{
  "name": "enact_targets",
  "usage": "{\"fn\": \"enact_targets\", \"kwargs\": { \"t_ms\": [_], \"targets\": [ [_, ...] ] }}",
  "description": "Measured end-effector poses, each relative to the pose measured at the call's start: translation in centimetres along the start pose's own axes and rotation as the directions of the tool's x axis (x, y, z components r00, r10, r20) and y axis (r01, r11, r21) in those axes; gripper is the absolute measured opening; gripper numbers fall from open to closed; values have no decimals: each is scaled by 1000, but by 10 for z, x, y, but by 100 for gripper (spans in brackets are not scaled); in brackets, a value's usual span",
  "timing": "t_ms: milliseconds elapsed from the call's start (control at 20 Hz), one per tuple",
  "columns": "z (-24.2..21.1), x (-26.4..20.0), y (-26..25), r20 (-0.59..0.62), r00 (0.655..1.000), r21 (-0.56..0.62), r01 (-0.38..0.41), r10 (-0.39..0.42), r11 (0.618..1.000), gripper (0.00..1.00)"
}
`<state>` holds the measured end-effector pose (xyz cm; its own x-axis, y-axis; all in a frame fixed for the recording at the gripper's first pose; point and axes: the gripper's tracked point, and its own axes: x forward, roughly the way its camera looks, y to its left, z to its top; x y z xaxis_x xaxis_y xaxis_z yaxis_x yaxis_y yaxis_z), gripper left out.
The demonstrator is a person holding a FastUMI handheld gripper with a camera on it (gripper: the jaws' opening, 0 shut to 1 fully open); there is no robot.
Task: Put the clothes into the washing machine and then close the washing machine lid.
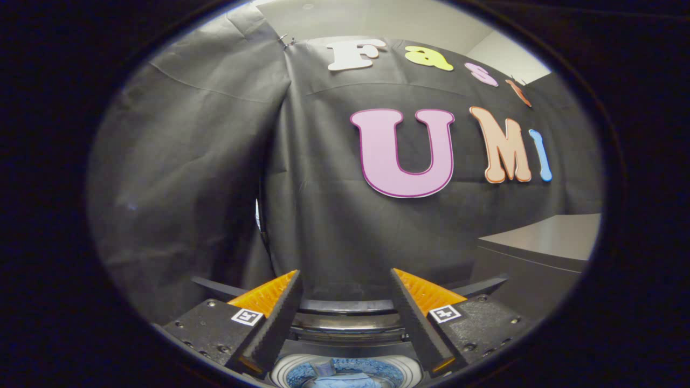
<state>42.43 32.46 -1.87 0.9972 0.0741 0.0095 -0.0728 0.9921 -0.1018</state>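
- The two-finger gripper (345, 302) hangs above a top-loading washing machine (347, 318), its fingers spread wide apart with nothing held between them; the toothed inner faces of the fingers (277, 323) run toward each other only slightly, leaving a broad gap.
- Each finger carries a ribbed pad on its outer side and a small square black-and-white marker tag (247, 316) near its base.
- In the gap between the fingers, low down, lies the washing machine's round drum opening with a pale ring-shaped rim (280, 372); its inner wall looks blue and speckled.
- Inside that opening sits a crumpled light-blue piece of clothing (345, 380), soft and folded on itself, with a paler fold standing up near its middle; only its upper part is visible.
- Just beyond the opening, between the fingertips, curved dark and silvery bands of the machine's rear top edge cross from finger to finger; whether the lid is among them I cannot tell.
- Beyond the machine hangs a black cloth wall (205, 161), wrinkled, with a seam where two sheets meet.
- To the right of the machine, well apart from the fingers, stands a grey flat-topped counter (544, 237).
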Motion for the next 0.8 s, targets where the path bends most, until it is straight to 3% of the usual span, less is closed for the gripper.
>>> {"fn": "enact_targets", "kwargs": {
  "t_ms": [350,550,800],
  "targets": [
    [-16,-21,-1,-77,997,15,-4,6,1000,97],
    [-59,-44,-5,-229,973,118,23,5,993,97],
    [-49,-77,-22,-217,976,104,48,-24,993,97]
  ]
}}
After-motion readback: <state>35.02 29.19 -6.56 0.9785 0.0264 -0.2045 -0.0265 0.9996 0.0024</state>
